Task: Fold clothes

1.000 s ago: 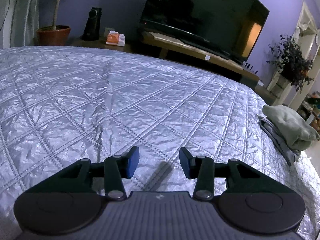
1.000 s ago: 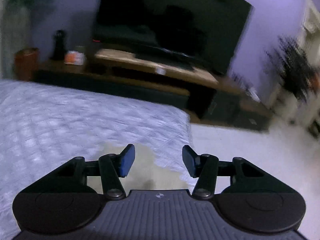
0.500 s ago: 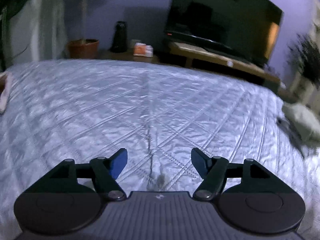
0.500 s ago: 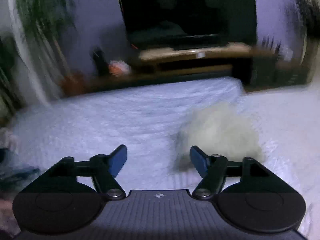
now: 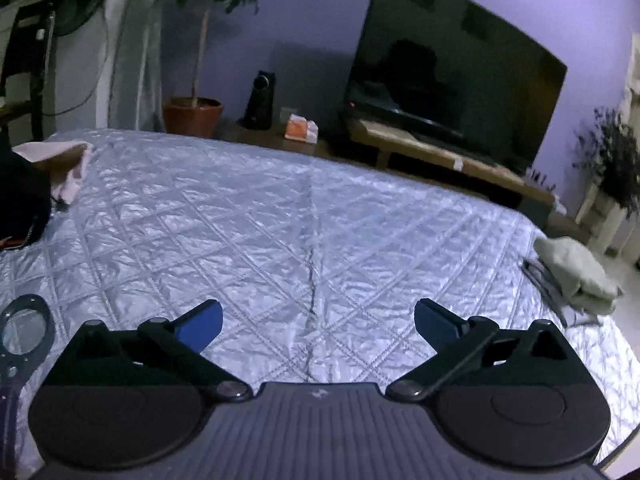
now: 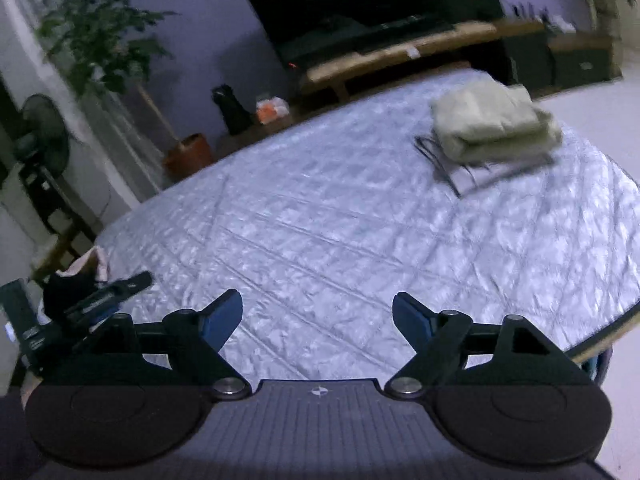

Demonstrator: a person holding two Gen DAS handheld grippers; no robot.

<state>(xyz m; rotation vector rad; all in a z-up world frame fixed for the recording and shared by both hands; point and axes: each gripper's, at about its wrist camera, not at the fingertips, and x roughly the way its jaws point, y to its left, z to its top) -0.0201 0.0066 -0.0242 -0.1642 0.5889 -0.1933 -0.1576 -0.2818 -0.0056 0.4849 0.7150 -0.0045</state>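
Left claw (image 5: 318, 324) and right claw (image 6: 317, 316) are both hovering wide open, gripping nothing, above the quilted bed (image 6: 320, 216), folded green garment (image 6: 494, 120) sitting at 1 o'clock.

No readable text, brand or number is found in either view. A small white label (image 5: 459, 165) is seen on the TV stand (image 5: 440, 152), too small to read; the orange box (image 5: 301, 131) print is blurred.
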